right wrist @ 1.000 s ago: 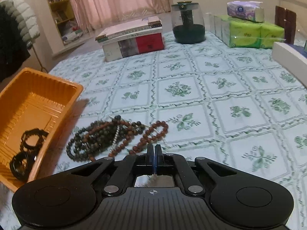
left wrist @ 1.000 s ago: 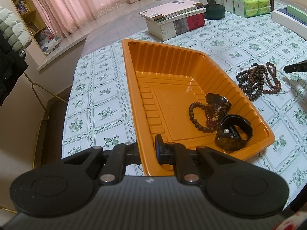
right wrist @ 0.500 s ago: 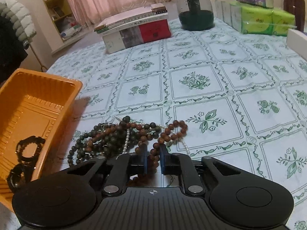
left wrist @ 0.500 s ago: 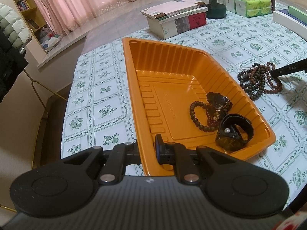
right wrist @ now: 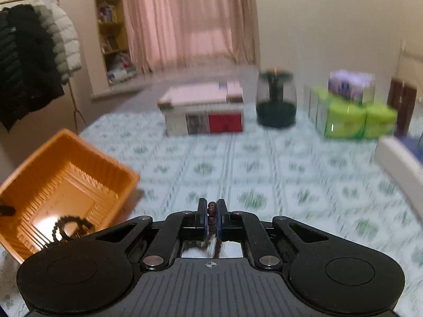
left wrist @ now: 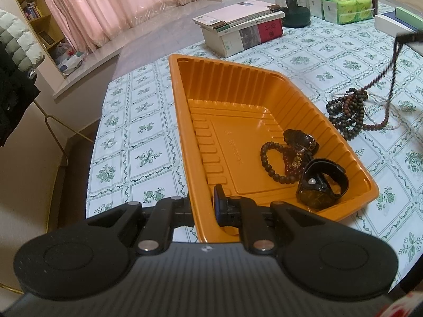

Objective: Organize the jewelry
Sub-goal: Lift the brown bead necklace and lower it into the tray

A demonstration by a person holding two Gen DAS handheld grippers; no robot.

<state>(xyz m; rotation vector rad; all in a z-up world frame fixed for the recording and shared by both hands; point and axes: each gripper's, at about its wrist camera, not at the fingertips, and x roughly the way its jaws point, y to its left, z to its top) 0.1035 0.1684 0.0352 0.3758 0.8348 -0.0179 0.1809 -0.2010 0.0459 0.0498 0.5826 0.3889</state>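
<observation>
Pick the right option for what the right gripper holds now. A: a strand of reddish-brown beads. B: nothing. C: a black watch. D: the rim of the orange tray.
A: the right gripper is shut on the strand of reddish-brown beads, and the left wrist view shows that strand hanging from it above the table, while the left gripper clamps the orange tray.

home living room | pink curtains (left wrist: 113, 8) | bookshelf (left wrist: 31, 15) | coat rack (right wrist: 34, 60) | patterned tablecloth (left wrist: 142, 137)
</observation>
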